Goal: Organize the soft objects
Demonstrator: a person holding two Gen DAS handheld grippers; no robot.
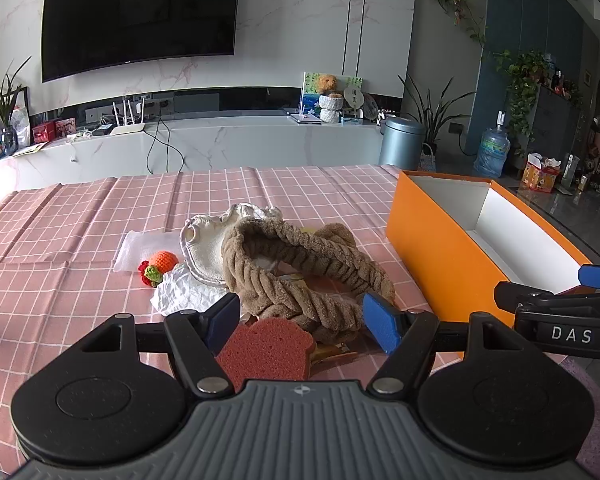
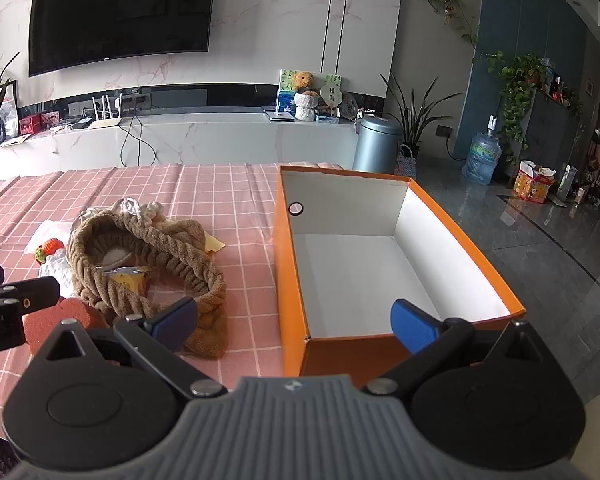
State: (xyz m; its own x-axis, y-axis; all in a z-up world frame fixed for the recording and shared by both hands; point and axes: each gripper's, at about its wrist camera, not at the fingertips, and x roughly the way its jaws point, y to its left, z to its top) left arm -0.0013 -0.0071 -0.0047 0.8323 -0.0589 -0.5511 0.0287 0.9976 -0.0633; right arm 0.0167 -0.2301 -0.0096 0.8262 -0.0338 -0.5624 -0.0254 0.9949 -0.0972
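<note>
A pile of soft things lies on the pink checked tablecloth [image 1: 60,248]: a brown braided plush band [image 1: 300,276], a red-brown toast-shaped sponge [image 1: 266,354], a crocheted orange fruit [image 1: 162,261], a white shell-shaped pad [image 1: 204,248] and white crumpled tissue [image 1: 184,292]. My left gripper [image 1: 302,320] is open, its blue pads either side of the sponge and the band's near end, holding nothing. My right gripper [image 2: 296,322] is open and empty over the near end of the orange box [image 2: 296,280], which is white inside and holds nothing. The band [image 2: 148,256] lies left of the box.
A yellow packet [image 2: 130,278] lies inside the band's loop. The orange box [image 1: 440,260] stands at the table's right edge, with the floor beyond. A TV wall, a white console, a grey bin [image 2: 376,144] and plants stand behind the table.
</note>
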